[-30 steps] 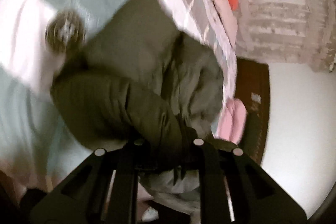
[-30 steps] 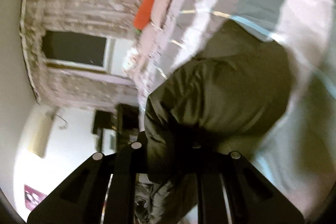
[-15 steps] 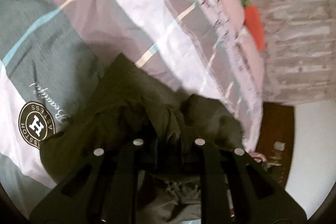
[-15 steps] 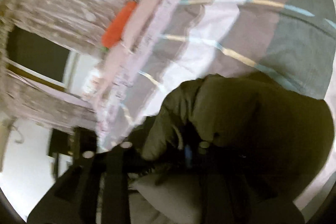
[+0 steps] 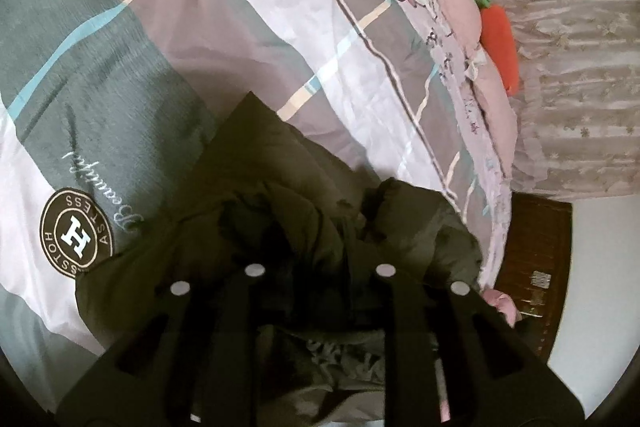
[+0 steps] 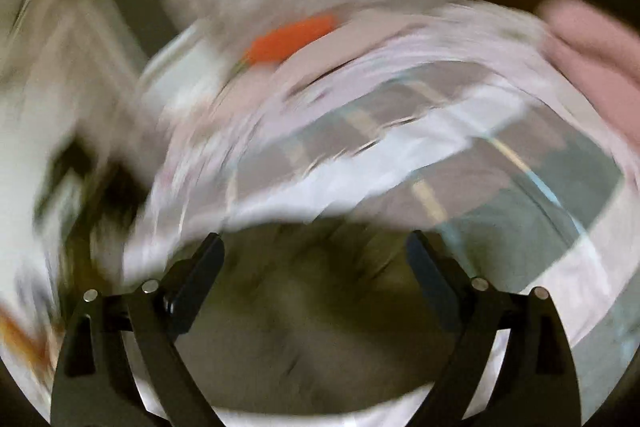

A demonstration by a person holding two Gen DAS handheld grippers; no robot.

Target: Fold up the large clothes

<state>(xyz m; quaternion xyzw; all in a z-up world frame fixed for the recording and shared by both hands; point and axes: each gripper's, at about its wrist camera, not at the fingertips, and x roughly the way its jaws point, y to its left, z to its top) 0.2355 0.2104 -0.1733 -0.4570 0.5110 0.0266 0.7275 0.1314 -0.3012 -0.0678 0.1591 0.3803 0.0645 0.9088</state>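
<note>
Olive, soft jacket (image 5: pixel 304 195) bunches in our clenched left gripper (image 5: pixel 320 269); our right gripper (image 6: pixel 316 251), spread empty, should pinch its hem.

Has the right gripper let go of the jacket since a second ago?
Yes. The right gripper now stands open over the jacket on the bed.

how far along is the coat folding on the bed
Early. Done: the dark olive coat lies on the plaid bed cover, but bunched and rumpled, with no flat fold visible. In hand: the left gripper is shut on coat fabric; the right gripper is wide open above the coat, holding nothing, its view blurred. Left: spread it flat, fold it and square it.
</note>
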